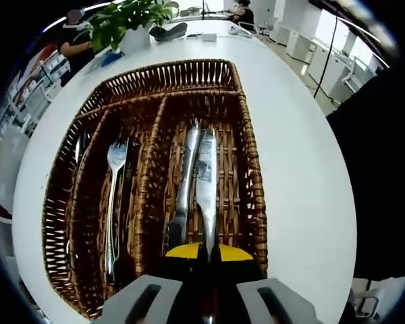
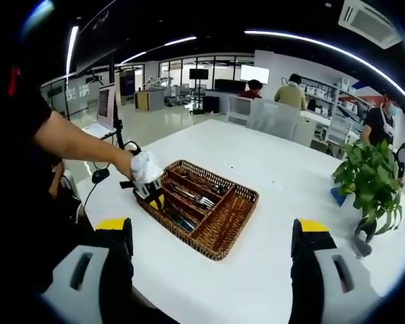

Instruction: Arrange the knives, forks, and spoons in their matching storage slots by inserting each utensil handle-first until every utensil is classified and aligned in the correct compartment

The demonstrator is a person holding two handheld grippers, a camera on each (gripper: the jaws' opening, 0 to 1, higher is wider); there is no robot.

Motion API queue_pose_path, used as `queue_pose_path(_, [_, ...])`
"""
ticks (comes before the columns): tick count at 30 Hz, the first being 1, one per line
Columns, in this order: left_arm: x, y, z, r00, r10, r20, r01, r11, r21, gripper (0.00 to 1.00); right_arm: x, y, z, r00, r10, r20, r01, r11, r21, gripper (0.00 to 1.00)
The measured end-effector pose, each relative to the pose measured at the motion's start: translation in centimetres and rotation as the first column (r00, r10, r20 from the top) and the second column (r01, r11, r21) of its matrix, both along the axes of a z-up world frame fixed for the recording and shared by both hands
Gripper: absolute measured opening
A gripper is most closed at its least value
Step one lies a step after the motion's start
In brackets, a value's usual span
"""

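Knives lie at the heart of this moment: a knife [image 1: 206, 182] is clamped between the left tongs [image 1: 206, 283], its long axis running straight away from the tongs along the rightmost compartment of the wicker tray [image 1: 253, 169], with the end held in the tongs at the near side and the other end toward the far wall. A second knife [image 1: 187, 177] is seen just beside it on the left, in the same compartment and nearly parallel. In the next compartment to the left a fork [image 1: 113, 196] is laid lengthwise, tines at the far end. Further left a narrow slot is seen, its contents too dark to tell. The tray rests on a white worktop [image 1: 304, 175], and a potted plant [image 1: 131, 20] stands at the far end.

In the right gripper view the right tongs [image 2: 212, 270] are held wide apart with nothing between them, well back from the tray [image 2: 223, 229], while a gloved hand [image 2: 146, 169] is seen at the tray's left end. The left tongs are judged far nearer the work, so the setting down of the knife falls to them
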State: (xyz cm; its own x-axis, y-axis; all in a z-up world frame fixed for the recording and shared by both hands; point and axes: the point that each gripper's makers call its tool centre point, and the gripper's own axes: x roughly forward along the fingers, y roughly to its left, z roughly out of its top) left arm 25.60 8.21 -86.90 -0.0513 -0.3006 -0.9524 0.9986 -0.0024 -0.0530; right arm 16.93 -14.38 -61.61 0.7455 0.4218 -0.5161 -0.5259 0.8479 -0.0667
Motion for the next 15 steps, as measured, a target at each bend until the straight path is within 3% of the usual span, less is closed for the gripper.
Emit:
queue_pose_path(3, [0.0, -0.3, -0.1, 1.000, -0.002, 0.002, 0.001, 0.998, 0.061, 0.06, -0.1, 0.3, 0.0, 1.000, 0.012, 0.001, -0.012, 1.000, -0.009, 0.99])
queue_pose_path(5, [0.0, -0.3, 0.0, 1.000, 0.009, 0.000, -0.009, 0.998, 0.065, 0.07, -0.1, 0.3, 0.1, 1.000, 0.013, 0.005, -0.013, 1.000, -0.007, 0.99])
queue_pose_path(11, [-0.2, -0.4, 0.1, 0.999, -0.013, 0.048, 0.013, 1.000, 0.004, 0.09, -0.1, 0.4, 0.3, 1.000, 0.021, 0.011, -0.021, 1.000, -0.013, 0.99])
queue_pose_path(13, [-0.2, -0.1, 0.2, 0.998, 0.011, 0.059, -0.010, 1.000, -0.008, 0.09, 0.0, 0.6, 0.3, 1.000, 0.027, 0.012, -0.027, 1.000, -0.014, 0.99])
queue_pose_path(15, [0.8, 0.0, 0.6, 0.990, 0.037, 0.135, -0.033, 0.999, -0.031, 0.15, 0.1, 0.8, 0.4, 0.999, 0.035, 0.013, -0.035, 0.999, -0.017, 0.99])
